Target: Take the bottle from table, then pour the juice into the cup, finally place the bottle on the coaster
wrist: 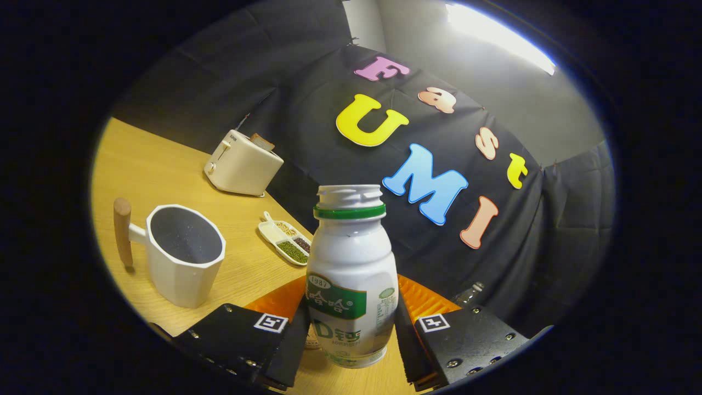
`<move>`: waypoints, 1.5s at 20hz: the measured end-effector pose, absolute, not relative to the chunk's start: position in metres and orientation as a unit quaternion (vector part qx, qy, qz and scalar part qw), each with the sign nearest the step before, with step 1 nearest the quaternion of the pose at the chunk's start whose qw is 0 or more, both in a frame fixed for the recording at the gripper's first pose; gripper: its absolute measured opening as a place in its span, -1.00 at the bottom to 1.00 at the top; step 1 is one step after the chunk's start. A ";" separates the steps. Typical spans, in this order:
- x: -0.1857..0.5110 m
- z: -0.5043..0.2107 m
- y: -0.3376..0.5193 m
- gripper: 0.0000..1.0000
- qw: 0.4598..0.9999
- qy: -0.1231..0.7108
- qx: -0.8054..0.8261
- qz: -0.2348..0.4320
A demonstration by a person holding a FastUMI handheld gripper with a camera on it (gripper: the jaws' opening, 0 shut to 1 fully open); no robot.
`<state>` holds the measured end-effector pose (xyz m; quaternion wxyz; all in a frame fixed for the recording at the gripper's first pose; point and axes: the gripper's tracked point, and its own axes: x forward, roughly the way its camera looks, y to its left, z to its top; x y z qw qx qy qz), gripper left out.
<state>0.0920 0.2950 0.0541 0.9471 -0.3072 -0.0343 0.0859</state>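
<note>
Bottle [351,274] upright btwn gripper [351,329] fingers, both pressing, cup [184,255] left.

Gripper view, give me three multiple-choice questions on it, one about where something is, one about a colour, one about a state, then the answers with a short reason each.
1. Where is the bottle?
A. between the gripper fingers
B. inside the cup
C. on top of the toaster

2. What colour is the ring under the bottle's mouth?
A. red
B. green
C. blue

3. What state is the bottle's top in?
A. capped
B. open, threads bare
C. wrapped in foil

Answers: 1 A, both fingers press its sides. 2 B, a green band sits under the white threads. 3 B, no cap covers the threaded neck. The white cup stands on the table, this side of the toaster.
</note>
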 end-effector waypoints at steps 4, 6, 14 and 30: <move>0.092 0.057 0.295 0.43 0.962 -0.035 -0.254 0.095; 0.092 0.060 0.294 0.43 0.968 -0.037 -0.229 0.097; 0.104 0.060 0.290 0.43 0.981 -0.024 -0.160 0.103; 0.148 0.035 0.285 0.43 0.990 0.037 -0.011 0.134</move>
